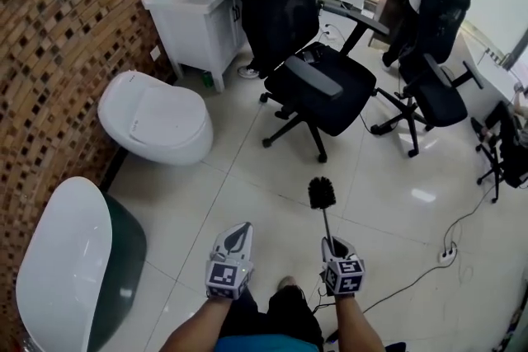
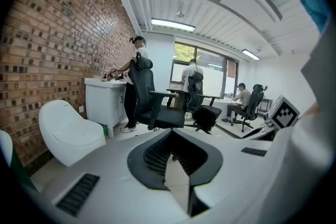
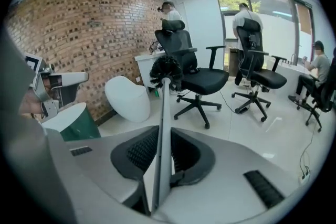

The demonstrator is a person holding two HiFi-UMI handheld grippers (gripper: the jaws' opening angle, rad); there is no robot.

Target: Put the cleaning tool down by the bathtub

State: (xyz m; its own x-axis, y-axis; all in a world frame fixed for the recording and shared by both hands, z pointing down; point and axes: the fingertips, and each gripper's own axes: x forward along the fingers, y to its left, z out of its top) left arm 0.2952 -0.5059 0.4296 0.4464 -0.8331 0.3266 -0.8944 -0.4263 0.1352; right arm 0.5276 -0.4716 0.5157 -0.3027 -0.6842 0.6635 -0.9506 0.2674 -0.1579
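The cleaning tool is a brush with a black bristle head point(image 1: 322, 192) on a thin grey handle point(image 3: 164, 123). My right gripper point(image 1: 334, 247) is shut on the handle's lower end, and the bristle head point(image 3: 167, 72) points forward and up past the jaws. The white bathtub point(image 1: 58, 260) with its dark green side stands at the lower left against the brick wall. It lies left of both grippers, about a step away. My left gripper point(image 1: 233, 247) hangs beside the right one, shut with nothing in it point(image 2: 176, 162).
A white toilet point(image 1: 157, 115) sits beyond the tub and a white vanity point(image 1: 194, 21) stands farther back, with a person at it. Two black office chairs point(image 1: 318, 82) stand ahead. A cable and a power strip point(image 1: 448, 253) lie on the tiled floor at the right.
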